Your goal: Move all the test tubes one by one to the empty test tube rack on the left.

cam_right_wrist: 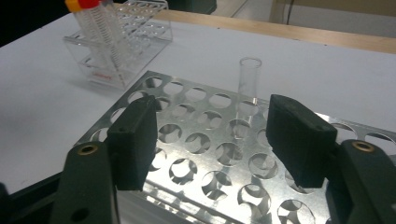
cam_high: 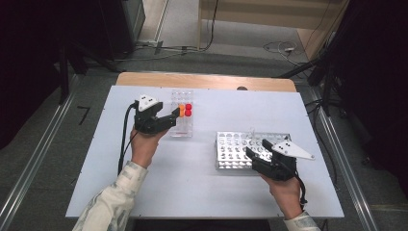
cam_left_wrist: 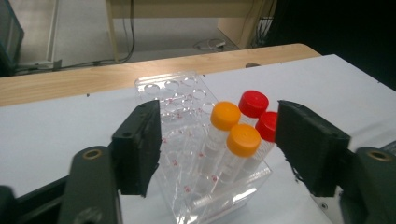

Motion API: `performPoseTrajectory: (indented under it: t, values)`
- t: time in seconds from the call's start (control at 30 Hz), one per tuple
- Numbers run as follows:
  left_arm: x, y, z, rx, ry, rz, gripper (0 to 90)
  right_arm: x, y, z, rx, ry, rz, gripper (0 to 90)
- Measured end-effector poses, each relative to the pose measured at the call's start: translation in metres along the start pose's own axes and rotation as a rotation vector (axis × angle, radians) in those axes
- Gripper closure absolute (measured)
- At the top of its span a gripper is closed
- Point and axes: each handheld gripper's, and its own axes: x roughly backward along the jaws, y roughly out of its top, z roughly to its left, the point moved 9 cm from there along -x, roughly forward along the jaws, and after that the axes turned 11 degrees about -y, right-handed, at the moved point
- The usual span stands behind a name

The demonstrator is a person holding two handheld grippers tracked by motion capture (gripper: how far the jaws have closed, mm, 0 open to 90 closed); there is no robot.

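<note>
1. On the white table (cam_high: 202,183) two racks stood well apart: a clear plastic rack (cam_high: 182,120) at the left and a metal rack (cam_high: 235,151) at the right.
2. Part of the metal rack was hidden behind the right gripper (cam_high: 255,150) in the high view, and its near edge was cut off in the right gripper view, so its holes could not be counted in full.
3. Four capped tubes stood in the clear rack: two with orange caps (cam_left_wrist: 236,128) and two with red caps (cam_left_wrist: 254,103); the nearer red cap was partly hidden behind a jaw.
4. One open glass tube (cam_right_wrist: 247,93) stood in the metal rack (cam_right_wrist: 196,154), long axis upright, mouth up; it was barely visible from above.
5. The capped tubes also stood upright, caps up, leaning slightly in the right gripper view.
6. The left gripper (cam_left_wrist: 217,144) was spread wide, jaws either side of the clear rack (cam_left_wrist: 187,140) and holding nothing.
7. The right gripper (cam_right_wrist: 210,140) was likewise released, jaws apart above the metal rack, just in front of the glass tube and not touching it.
</note>
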Motion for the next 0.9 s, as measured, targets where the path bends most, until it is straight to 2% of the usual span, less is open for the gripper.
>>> performPoseTrajectory:
  t: [0.07, 0.17, 0.3, 0.53, 0.63, 0.9]
  values:
    - [0.004, -0.004, -0.004, -0.002, 0.005, -0.006, 26.3, -0.005, 0.0, -0.003, -0.004, -0.018, -0.005, 34.6]
    - [0.007, -0.008, -0.011, -0.012, -0.006, -0.006, 26.2, -0.015, 0.0, -0.007, -0.006, -0.047, -0.007, 38.8]
    - [0.013, -0.005, -0.018, -0.015, -0.02, -0.029, 26.1, -0.028, 0.004, -0.01, -0.019, -0.071, -0.005, 47.3]
    - [0.016, -0.003, -0.028, -0.033, -0.039, -0.039, 26.3, -0.05, 0.004, -0.012, 0.015, -0.158, 0.043, 57.5]
    - [0.015, -0.004, -0.031, -0.039, -0.045, -0.037, 26.4, -0.055, 0.004, -0.013, 0.018, -0.176, 0.048, 61.1]
    - [0.016, -0.002, -0.039, -0.05, -0.065, -0.042, 26.7, -0.061, 0.002, -0.01, 0.034, -0.183, 0.07, 71.7]
